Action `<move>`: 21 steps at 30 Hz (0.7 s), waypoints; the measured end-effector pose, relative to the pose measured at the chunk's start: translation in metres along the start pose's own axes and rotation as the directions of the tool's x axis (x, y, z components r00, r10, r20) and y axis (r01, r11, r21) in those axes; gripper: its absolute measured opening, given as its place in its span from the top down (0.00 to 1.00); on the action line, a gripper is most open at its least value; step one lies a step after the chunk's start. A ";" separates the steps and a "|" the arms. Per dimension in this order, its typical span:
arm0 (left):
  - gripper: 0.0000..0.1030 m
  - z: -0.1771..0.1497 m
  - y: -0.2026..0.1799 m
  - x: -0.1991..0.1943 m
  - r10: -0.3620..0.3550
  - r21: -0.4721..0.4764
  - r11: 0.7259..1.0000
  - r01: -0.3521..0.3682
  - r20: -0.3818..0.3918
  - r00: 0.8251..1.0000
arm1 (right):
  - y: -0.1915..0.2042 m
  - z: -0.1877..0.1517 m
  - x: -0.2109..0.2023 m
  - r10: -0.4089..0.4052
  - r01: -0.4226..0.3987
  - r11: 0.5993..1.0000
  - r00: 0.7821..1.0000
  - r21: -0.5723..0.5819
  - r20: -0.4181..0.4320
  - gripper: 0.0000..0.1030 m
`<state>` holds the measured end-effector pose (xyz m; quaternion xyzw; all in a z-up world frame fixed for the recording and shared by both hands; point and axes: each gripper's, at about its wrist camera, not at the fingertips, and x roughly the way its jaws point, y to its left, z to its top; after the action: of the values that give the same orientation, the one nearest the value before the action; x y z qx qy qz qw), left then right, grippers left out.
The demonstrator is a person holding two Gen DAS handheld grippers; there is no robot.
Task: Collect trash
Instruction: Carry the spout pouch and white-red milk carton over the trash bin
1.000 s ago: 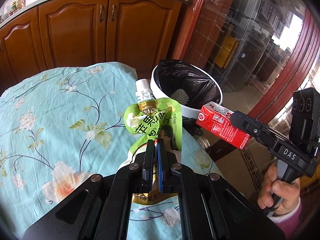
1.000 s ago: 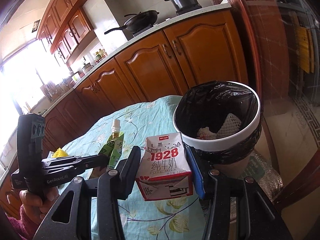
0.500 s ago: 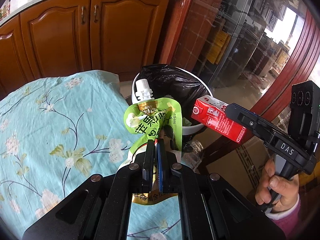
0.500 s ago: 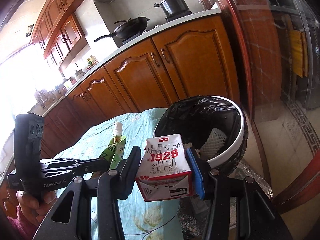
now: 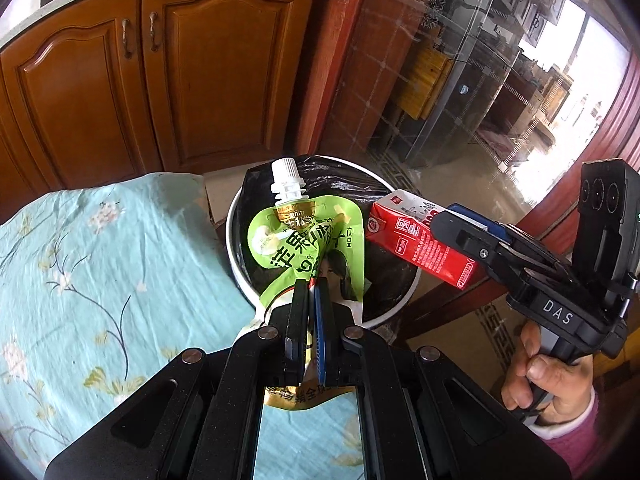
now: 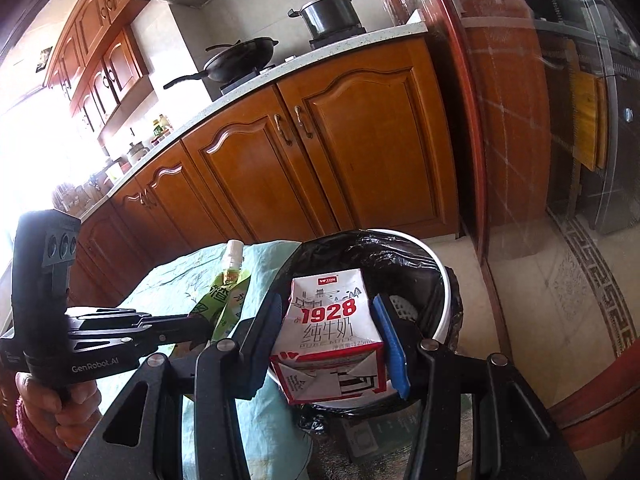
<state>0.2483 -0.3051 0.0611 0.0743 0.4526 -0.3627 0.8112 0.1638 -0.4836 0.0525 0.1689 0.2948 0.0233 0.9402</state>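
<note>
My left gripper is shut on a green spouted drink pouch and holds it over the near rim of the white trash bin, which has a black liner. My right gripper is shut on a red and white milk carton and holds it above the bin. In the left wrist view the carton hangs over the bin's right rim. The pouch and left gripper also show in the right wrist view, left of the bin.
A table with a light blue floral cloth lies to the left of the bin. Wooden kitchen cabinets stand behind. A red door frame and glass door are to the right. White trash lies inside the bin.
Both grippers have moved toward the bin with their loads. The pouch now hangs over the bin opening instead of the table, and the carton sits closer above the bin.
</note>
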 end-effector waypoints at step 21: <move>0.97 0.035 -0.007 0.054 0.020 -0.002 1.000 -0.020 -0.091 0.996 | -0.022 0.014 0.032 -0.019 0.019 1.000 0.999 0.001 -0.046 0.53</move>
<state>0.2849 -0.3536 0.0402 0.0941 0.4889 -0.3500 0.7935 0.1971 -0.5043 0.0387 0.1660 0.3178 0.0179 0.9334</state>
